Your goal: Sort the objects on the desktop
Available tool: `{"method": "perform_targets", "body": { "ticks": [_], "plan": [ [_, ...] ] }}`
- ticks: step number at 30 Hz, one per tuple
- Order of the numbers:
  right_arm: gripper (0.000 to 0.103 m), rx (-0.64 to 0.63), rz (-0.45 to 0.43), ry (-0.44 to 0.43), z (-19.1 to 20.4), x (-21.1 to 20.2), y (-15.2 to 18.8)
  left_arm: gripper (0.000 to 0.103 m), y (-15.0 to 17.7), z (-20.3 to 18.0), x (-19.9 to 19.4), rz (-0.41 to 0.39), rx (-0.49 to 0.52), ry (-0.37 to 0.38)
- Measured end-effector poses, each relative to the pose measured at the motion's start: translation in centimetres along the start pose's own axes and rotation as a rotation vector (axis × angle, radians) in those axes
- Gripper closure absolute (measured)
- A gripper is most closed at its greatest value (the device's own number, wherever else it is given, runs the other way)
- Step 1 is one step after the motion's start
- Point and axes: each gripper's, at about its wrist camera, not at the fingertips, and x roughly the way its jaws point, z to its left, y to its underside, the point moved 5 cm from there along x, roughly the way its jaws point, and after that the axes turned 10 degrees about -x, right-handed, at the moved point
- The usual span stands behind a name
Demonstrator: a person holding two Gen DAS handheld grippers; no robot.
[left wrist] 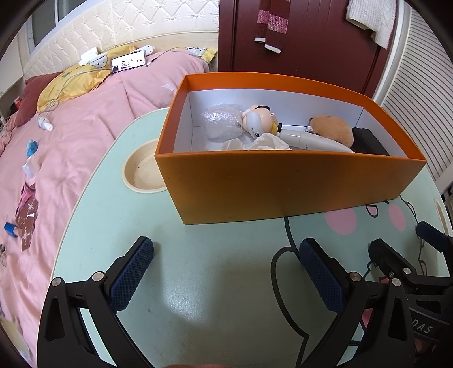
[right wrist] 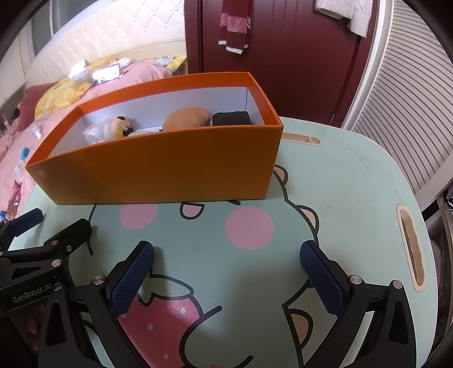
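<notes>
A pale green table (left wrist: 119, 226) with a cartoon animal face printed on it fills the foreground; a round cream cup recess (left wrist: 141, 172) is sunk into its top just left of the orange box (left wrist: 283, 186), and a slotted handle hole (right wrist: 410, 249) sits well to the box's right. Behind the box to its left lies a bed with a pink quilt (left wrist: 93, 119) strewn with small items, a yellow pillow (left wrist: 73, 82) and a phone (left wrist: 128, 61) near the padded headboard. Directly behind the box stands a dark red wardrobe (left wrist: 311, 42) with a striped scarf (left wrist: 273, 22) hung on it.

The orange box stands on the table, open-topped. Inside it lie a bubble-wrapped bundle (left wrist: 222, 121), a cartoon figure doll (left wrist: 259, 117), crumpled white paper (left wrist: 257, 143), a white handheld device (left wrist: 308, 140), a brown plush toy (left wrist: 332, 127) and a black case (left wrist: 368, 141).

The left gripper (left wrist: 226, 266) hovers over bare table in front of the box, fingers spread wide with nothing between them. The right gripper (right wrist: 226, 266) sits likewise in front of the box, fingers wide apart and empty, over the printed face.
</notes>
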Motion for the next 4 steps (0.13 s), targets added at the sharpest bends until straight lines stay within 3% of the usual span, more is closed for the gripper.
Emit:
{"method": "perform_targets", "body": {
  "ticks": [4],
  "plan": [
    [0.000, 0.001, 0.000, 0.001, 0.14, -0.02, 0.01, 0.000, -0.04, 0.21, 0.04, 0.000, 0.002, 0.001]
  ]
}}
